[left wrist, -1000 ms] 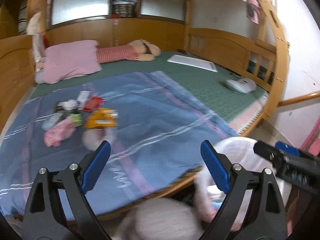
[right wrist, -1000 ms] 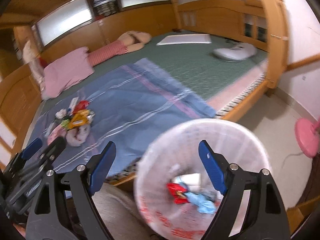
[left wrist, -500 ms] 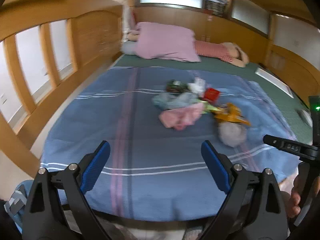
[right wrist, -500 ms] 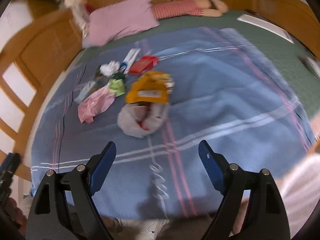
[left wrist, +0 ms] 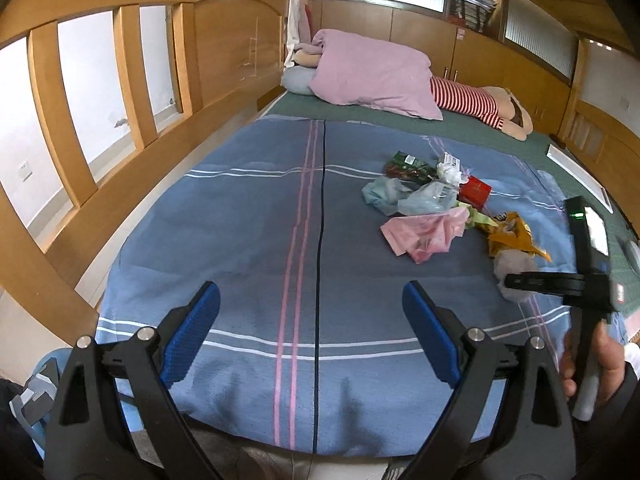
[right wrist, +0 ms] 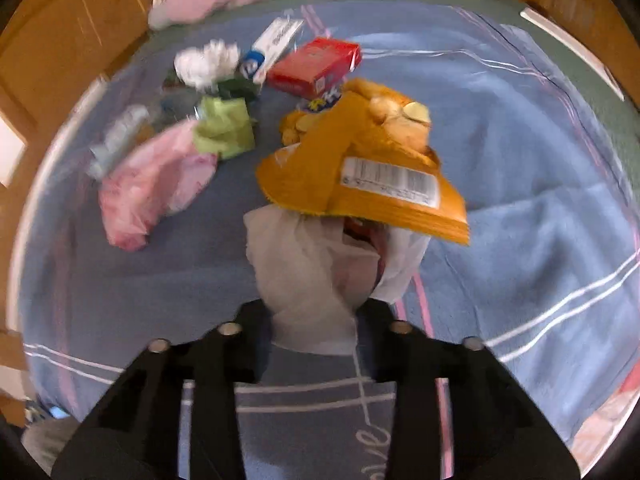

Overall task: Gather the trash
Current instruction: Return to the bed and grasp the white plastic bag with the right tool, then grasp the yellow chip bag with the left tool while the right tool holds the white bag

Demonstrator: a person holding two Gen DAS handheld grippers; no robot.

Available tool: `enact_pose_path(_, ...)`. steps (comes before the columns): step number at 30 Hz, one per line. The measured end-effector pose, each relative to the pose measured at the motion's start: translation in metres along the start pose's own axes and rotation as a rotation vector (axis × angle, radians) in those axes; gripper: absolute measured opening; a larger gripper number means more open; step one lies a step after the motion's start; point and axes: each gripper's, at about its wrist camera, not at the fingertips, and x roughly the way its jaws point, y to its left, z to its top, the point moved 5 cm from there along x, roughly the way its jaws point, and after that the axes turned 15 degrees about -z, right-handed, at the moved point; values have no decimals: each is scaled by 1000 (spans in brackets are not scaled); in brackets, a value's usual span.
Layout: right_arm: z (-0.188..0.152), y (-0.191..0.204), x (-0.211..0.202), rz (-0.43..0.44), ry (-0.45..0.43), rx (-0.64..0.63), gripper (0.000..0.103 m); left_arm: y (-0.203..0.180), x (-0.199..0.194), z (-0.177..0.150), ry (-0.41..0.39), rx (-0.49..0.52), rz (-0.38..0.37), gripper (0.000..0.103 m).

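Observation:
A pile of trash lies on the blue striped blanket (left wrist: 280, 240). In the right wrist view my right gripper (right wrist: 314, 320) is shut on a crumpled white tissue wad (right wrist: 316, 264), which sits under an orange snack bag (right wrist: 360, 168). Beyond lie a pink plastic bag (right wrist: 156, 184), a green wrapper (right wrist: 224, 128), a red box (right wrist: 316, 64) and a white tissue (right wrist: 206, 62). My left gripper (left wrist: 312, 336) is open and empty over the blanket's near edge. The left wrist view shows the pile (left wrist: 432, 208) and the right gripper's body (left wrist: 560, 280).
A pink pillow (left wrist: 372, 72) and a striped stuffed doll (left wrist: 472, 100) lie at the bed's head. A wooden bed rail (left wrist: 120, 80) runs along the left. A green mat (left wrist: 400, 120) lies beyond the blanket. No trash bin is in view.
My right gripper has moved down to the pile and shut on the white tissue wad. Both cameras swung from the bin by the bed toward the trash.

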Motion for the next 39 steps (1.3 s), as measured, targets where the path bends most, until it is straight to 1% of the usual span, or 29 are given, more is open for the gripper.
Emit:
enact_pose_path(4, -12, -17, -30, 62, -34, 41, 26, -16, 9, 0, 14, 32, -21, 92)
enact_pose_path(6, -24, -31, -50, 95, -63, 54, 26, -30, 18, 0, 29, 60, -51, 92)
enact_pose_path(8, -34, -47, -65, 85, -87, 74, 26, -45, 28, 2, 43, 83, -84, 92)
enact_pose_path(12, -53, -80, -82, 57, -120, 145, 26, -95, 51, 11, 62, 131, -195, 92)
enact_pose_path(14, -62, -101, -85, 67, -117, 194, 26, -130, 67, 17, 66, 167, -248, 92)
enact_pose_path(16, -70, -116, -87, 75, -116, 226, 26, -166, 87, 23, 65, 207, -275, 92)
enact_pose_path(18, -75, -133, -89, 90, -114, 259, 26, -193, 104, 27, 68, 243, -301, 94)
enact_pose_path(21, -78, -154, -93, 106, -123, 302, 26, -230, 142, 29, 95, 283, -314, 95)
enact_pose_path(24, -79, -166, -96, 120, -134, 327, 26, -254, 183, 27, 133, 335, -262, 95)
enact_pose_path(25, -79, -169, -96, 128, -137, 333, 26, -261, 200, 25, 154, 354, -230, 95)
enact_pose_path(27, -79, -172, -96, 139, -139, 336, 26, -268, 217, 23, 179, 375, -213, 95)
enact_pose_path(29, -79, -175, -95, 152, -139, 340, 26, -273, 238, 15, 233, 395, -186, 95)
enact_pose_path(31, -79, -176, -92, 168, -133, 347, 26, -273, 253, 9, 279, 387, -183, 95)
enact_pose_path(32, -79, -177, -90, 174, -130, 349, 26, -271, 257, 6, 294, 379, -182, 92)
enact_pose_path(33, -79, -178, -89, 176, -129, 351, 26, -269, 257, 5, 298, 375, -188, 79)
enact_pose_path(35, -79, -180, -88, 181, -125, 355, 26, -270, 258, 0, 318, 383, -195, 67)
enact_pose_path(36, -79, -181, -87, 185, -124, 359, 26, -270, 256, -1, 321, 380, -204, 57)
enact_pose_path(37, -79, -182, -88, 184, -124, 362, 26, -270, 255, -1, 331, 374, -219, 56)
enact_pose_path(39, -80, -185, -90, 185, -127, 367, 26, -266, 245, -1, 319, 357, -235, 51)
